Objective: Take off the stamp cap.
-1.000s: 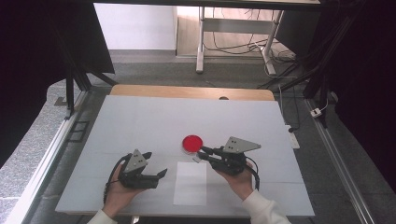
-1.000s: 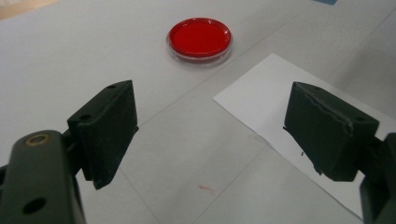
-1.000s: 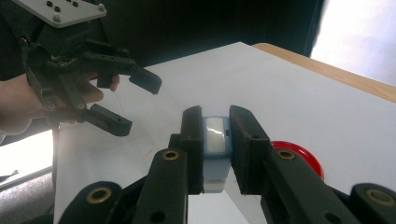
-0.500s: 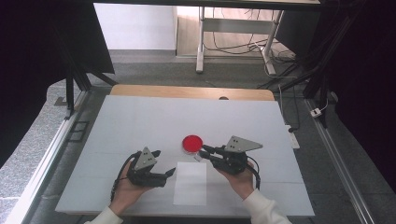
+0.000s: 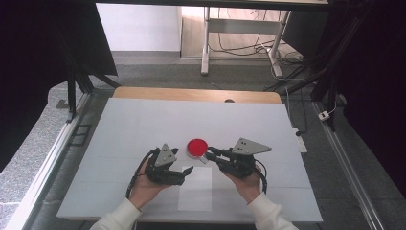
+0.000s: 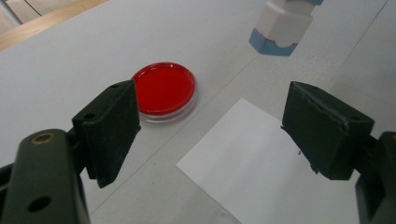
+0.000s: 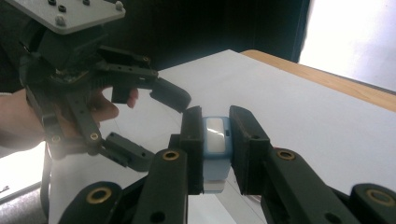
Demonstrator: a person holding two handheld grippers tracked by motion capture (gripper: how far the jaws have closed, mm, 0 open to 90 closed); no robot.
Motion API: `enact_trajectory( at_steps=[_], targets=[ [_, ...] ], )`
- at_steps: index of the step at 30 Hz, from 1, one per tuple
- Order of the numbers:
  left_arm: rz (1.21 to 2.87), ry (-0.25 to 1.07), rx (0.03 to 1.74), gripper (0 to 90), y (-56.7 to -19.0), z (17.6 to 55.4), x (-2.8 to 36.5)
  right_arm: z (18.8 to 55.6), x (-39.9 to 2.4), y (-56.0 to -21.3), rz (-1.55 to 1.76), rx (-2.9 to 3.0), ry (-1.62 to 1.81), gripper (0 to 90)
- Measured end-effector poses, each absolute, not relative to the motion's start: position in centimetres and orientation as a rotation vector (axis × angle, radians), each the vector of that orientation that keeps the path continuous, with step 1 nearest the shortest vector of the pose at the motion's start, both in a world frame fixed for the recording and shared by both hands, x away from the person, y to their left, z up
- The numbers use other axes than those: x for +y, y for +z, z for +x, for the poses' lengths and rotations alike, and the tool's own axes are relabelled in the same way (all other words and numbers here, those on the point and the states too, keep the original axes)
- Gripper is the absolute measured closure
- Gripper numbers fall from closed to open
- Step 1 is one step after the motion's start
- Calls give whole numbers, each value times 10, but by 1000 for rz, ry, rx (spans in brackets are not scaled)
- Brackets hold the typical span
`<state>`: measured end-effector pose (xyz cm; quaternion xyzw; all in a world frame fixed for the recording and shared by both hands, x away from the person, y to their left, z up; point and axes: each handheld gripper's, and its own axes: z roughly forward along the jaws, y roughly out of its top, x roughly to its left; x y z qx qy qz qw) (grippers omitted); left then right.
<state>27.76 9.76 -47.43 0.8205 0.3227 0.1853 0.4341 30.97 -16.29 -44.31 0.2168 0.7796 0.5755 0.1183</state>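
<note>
White table [image 5: 119, 129] in front of me, wooden strip [image 5: 191, 94] along its far edge. Red petri dish [image 5: 197, 146] lies flat on it, about mid-table. White paper sheet [image 5: 196, 194] lies flat just on my side of the dish, not touching it, long side running toward me.

No legible text, labels, nos. or signs anywhere on table

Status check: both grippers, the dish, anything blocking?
Right gripper shut on blue-and-white tool. Left gripper open, empty, over white sheet. Red petri dish lidded, untouched. Nothing blocking.
</note>
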Motion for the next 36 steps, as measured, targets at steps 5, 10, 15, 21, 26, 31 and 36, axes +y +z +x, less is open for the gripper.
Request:
enact_trajectory(
  at_steps=[5, 10, 15, 21, 26, 31, 36],
  targets=[
    [2047, 468, 785, 189, -476, 275, 94, 310, -159, -443, 641, 2274, 1700, 757],
    [2060, 475, 766, 188, -477, 274, 93, 310, -153, -446, 605, 2297, 1675, 757],
    [2074, 474, 751, 190, -479, 274, 87, 309, -152, -446, 601, 2296, 1678, 757],
    [2094, 474, 725, 190, -482, 273, 77, 309, -152, -446, 604, 2288, 1690, 757],
    [2092, 477, 721, 195, -484, 273, 72, 310, -151, -447, 608, 2291, 1689, 756],
    [2085, 490, 734, 218, -485, 274, 70, 310, -150, -449, 609, 2296, 1683, 757],
    [2080, 506, 752, 246, -486, 275, 67, 310, -148, -451, 615, 2288, 1693, 756]
  ],
)
